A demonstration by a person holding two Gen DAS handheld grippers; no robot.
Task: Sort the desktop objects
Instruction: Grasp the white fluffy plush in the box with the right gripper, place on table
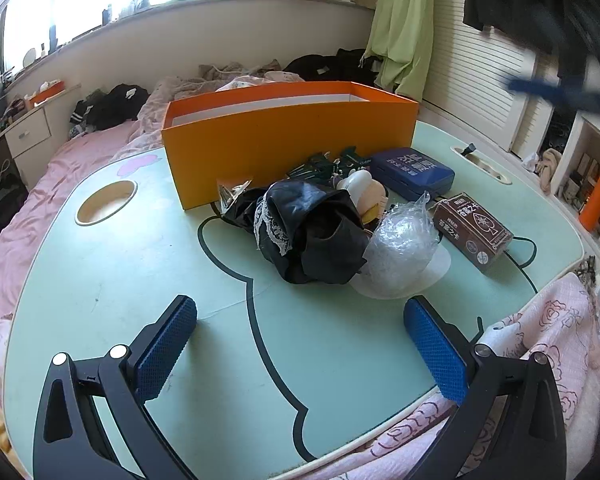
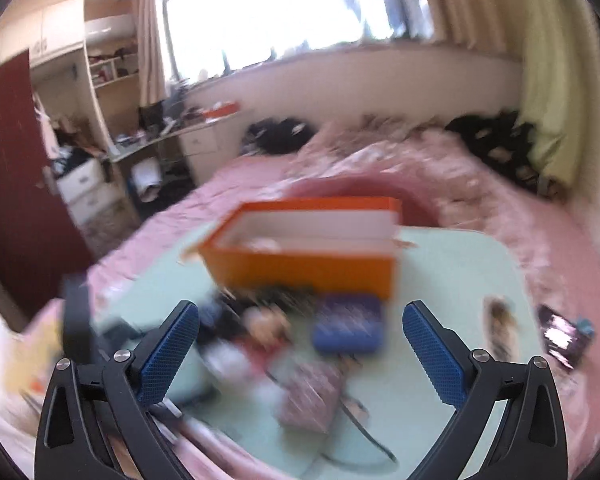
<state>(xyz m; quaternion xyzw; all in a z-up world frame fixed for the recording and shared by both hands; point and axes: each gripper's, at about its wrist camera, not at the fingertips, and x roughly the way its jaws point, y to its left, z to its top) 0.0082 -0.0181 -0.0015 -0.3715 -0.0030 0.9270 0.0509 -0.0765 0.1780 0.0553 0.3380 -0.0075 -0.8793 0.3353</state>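
The clutter to be sorted sits in a loose heap at the middle of the pale green worktop (image 1: 120, 280), just in front of the orange box (image 1: 284, 136), which stands open-topped at the far edge and looks like the place for it all. Nearest the left tongs (image 1: 300, 344) lies a crumpled black garment (image 1: 316, 232) with a strip of white lace, and touching its right side is a wad of clear plastic wrap (image 1: 404, 244). Behind these a pale rounded bottle (image 1: 358, 182) and some dark green clips (image 1: 324, 166) crowd against the box wall. To the right are a blue case (image 1: 412, 172) and a brown card box (image 1: 472, 230) with printed characters, lying close beside each other but apart.

The left tongs are released, their blue pads spread wide over bare worktop with nothing between them. The right tongs (image 2: 300, 348) are likewise spread and empty (that view is badly smeared, so small details on the pile cannot be read from it).

The step in hand looks like choosing and reaching for the next item. The black garment is the closest and bulkiest; it would probably go best taken at its high central fold, pads coming down on either side so the cloth bunches rather than slides. The plastic wrap leans on it and may drag along, so a slow lift is wise. The rigid card box stands freer and would be the easier pick for the right tongs, gripped across its narrow width.
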